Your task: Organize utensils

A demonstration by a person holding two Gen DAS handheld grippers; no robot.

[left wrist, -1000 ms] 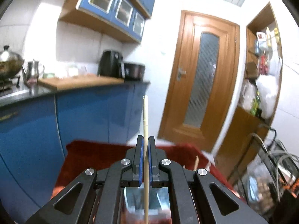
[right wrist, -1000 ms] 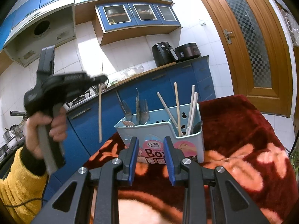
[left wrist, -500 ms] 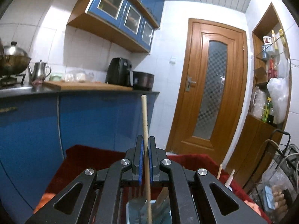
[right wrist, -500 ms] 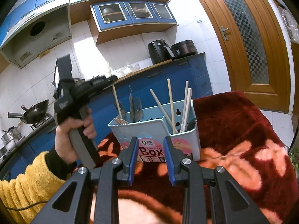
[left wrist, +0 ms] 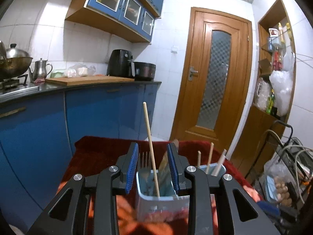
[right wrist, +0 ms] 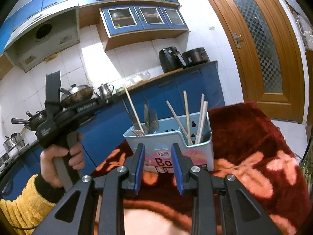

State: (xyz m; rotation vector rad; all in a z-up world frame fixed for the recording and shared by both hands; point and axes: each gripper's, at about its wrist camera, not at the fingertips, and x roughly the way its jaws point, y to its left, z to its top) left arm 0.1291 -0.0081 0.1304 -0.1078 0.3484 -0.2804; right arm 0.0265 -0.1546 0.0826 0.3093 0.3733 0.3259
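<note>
Holding the left gripper (left wrist: 153, 151) just above the near end of the pale blue utensil box (right wrist: 197, 156), with its jaws just having been opening and now standing apart, blue pads (left wrist: 133, 162) clear on either side of the wooden chopstick (left wrist: 149, 137) between them. Leaving that chopstick standing free, tilted, its lower end down in the compartment that is also holding the forks and spoons (right wrist: 149, 115), its upper end leaning out towards the blue cabinets (left wrist: 93, 117). Crowding the same compartment, seen from the left wrist: fork tines (left wrist: 143, 157) just behind the chopstick and a darker utensil handle against the right pad. Keeping four more chopsticks (right wrist: 186, 115) in the other compartment, fanning out above the rim. Resting the box on a red blanket (right wrist: 244, 137) patterned in orange. Gripping the left tool's handle in a hand (right wrist: 62, 156) coming out of a yellow sleeve (right wrist: 25, 201). Pointing the right gripper (right wrist: 158, 152) at the box's labelled face from just in front, low over the blanket, jaws parted and gripping nothing. Lining the counter beyond: a wok (right wrist: 78, 96), a metal kettle (left wrist: 41, 69), a cutting board (left wrist: 88, 80), a black air fryer (left wrist: 119, 62) and a dark cooker (left wrist: 144, 70) just beside it. Closing off the far wall, a wooden door (left wrist: 213, 82) with patterned glass, and cluttered shelves (left wrist: 277, 68) to its right.
</note>
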